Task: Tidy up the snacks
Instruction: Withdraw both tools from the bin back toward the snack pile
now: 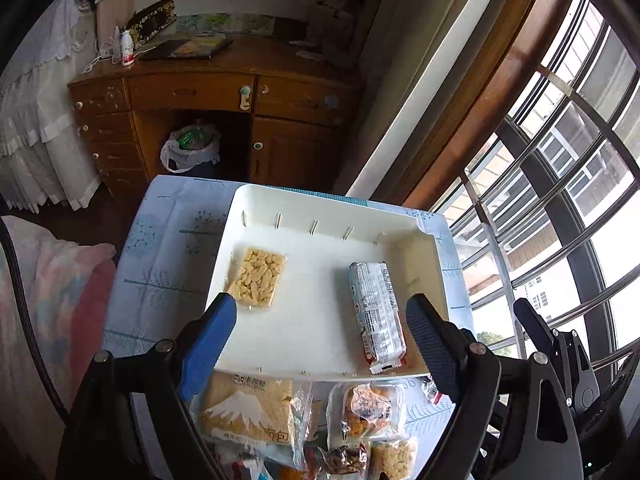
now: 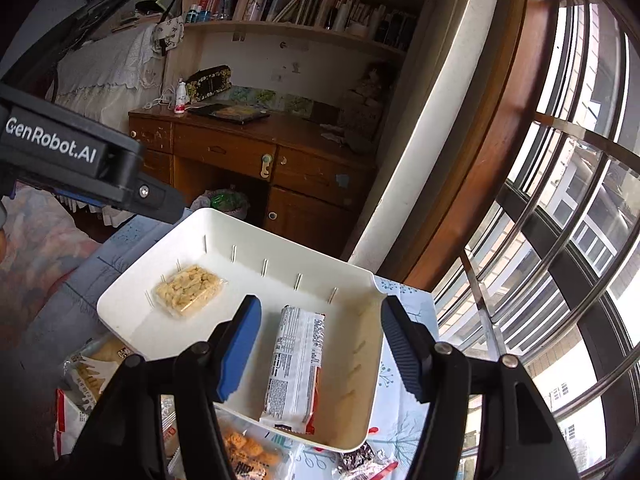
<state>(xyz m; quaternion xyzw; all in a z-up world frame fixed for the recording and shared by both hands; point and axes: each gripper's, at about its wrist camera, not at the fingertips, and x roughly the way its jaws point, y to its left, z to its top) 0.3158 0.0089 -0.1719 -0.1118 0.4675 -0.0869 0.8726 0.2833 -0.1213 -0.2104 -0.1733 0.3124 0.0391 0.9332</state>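
Observation:
A white tray (image 1: 320, 210) sits on a small table with a pale blue cloth. It holds a clear pack of yellow puffed snack (image 1: 258, 277) at its left and a long white-and-red biscuit pack (image 1: 378, 316) at its right; both show in the right wrist view, the snack (image 2: 188, 289) and the biscuit pack (image 2: 298, 364). My left gripper (image 1: 320, 336) is open and empty above the tray's near edge. My right gripper (image 2: 320, 344) is open and empty, its jaws either side of the biscuit pack. Loose snacks lie in front of the tray: a bread pack (image 1: 248, 412) and a clear tub of orange pieces (image 1: 366, 410).
A wooden desk (image 1: 224, 92) with drawers stands beyond the table, a bagged bin (image 1: 192, 150) under it. A barred window (image 1: 560, 200) runs along the right. Bedding (image 1: 48, 300) lies to the left. The left gripper's body (image 2: 72, 160) shows at the right wrist view's left.

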